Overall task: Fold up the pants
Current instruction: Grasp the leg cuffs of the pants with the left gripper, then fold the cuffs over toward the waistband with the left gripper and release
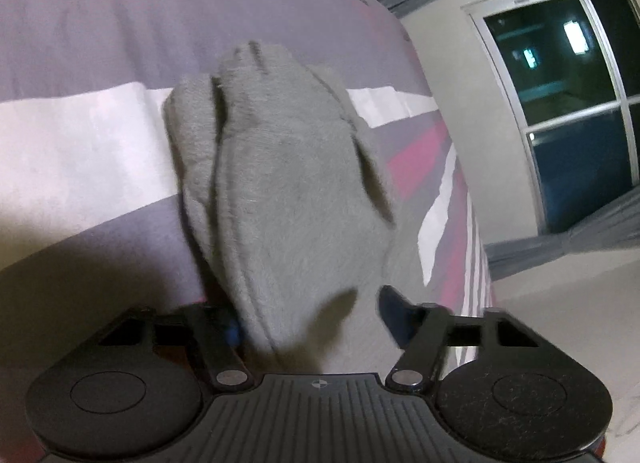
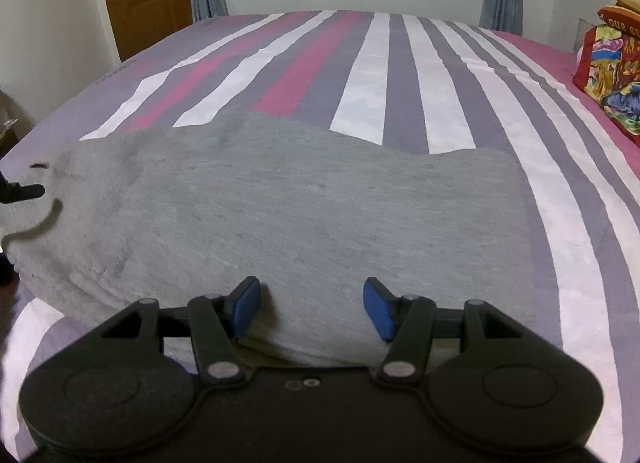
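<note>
Pants (image 2: 280,215) on bed, between right tool's (image 2: 312,309) spread fingers.

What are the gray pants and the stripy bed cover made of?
The gray pants look like soft knit cotton, maybe fleece: matte, heathered, slightly fuzzy. The striped bed cover looks like thin woven cotton or a blend: smooth, matte, with sharp little creases. Looks alone cannot settle the exact fibre.

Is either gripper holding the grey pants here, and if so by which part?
Left gripper: a bunched fold of the grey pants sits between its pads, but a firm pinch cannot be told. Right gripper: open over the near edge, holding nothing.
</note>
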### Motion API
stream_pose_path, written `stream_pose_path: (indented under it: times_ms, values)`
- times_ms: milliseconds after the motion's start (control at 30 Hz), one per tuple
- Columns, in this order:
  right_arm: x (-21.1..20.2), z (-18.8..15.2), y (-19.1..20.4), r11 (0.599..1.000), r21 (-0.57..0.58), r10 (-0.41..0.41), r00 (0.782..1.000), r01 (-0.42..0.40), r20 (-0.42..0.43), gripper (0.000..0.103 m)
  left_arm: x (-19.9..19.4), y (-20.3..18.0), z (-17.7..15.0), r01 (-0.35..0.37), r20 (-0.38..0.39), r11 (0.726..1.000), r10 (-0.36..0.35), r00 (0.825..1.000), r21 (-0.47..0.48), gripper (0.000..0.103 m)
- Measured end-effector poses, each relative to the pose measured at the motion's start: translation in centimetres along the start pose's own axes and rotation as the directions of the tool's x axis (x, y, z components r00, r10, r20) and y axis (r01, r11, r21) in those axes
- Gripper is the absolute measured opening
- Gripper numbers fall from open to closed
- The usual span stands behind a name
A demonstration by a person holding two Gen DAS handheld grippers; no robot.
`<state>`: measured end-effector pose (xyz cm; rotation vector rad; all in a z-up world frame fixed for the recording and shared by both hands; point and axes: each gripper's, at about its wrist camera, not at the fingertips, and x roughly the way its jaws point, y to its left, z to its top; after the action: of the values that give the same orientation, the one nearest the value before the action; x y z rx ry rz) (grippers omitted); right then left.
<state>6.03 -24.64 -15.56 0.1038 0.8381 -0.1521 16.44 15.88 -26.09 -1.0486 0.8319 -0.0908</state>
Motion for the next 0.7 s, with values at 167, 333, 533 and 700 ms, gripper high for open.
stream_pose_path:
  times_ms: [167, 333, 533, 700]
  values:
    - [0.4, 0.5, 0.8, 1.0, -0.024, -0.016, 1.0, 0.016, -0.007, 0.057, 0.4, 2.4, 0.6, 0.04, -0.029, 0.997, -0.042, 0.999, -0.073, 0.035]
    - [0.9, 0.5, 1.1, 1.0, -0.021, -0.013, 1.0, 0.012, -0.011, 0.059, 1.2, 2.1, 1.2, 0.039, -0.073, 0.996, -0.045, 0.996, -0.085, 0.035]
    - [1.0, 0.5, 0.9, 1.0, -0.011, 0.002, 1.0, -0.002, -0.007, 0.061, 1.6, 1.9, 0.8, 0.054, -0.043, 0.995, -0.057, 0.997, -0.08, 0.035]
    - [1.0, 0.7, 0.9, 1.0, -0.009, 0.01, 1.0, -0.011, -0.007, 0.061, 1.3, 1.5, -0.2, 0.036, 0.004, 0.996, -0.036, 0.999, -0.085, 0.035]
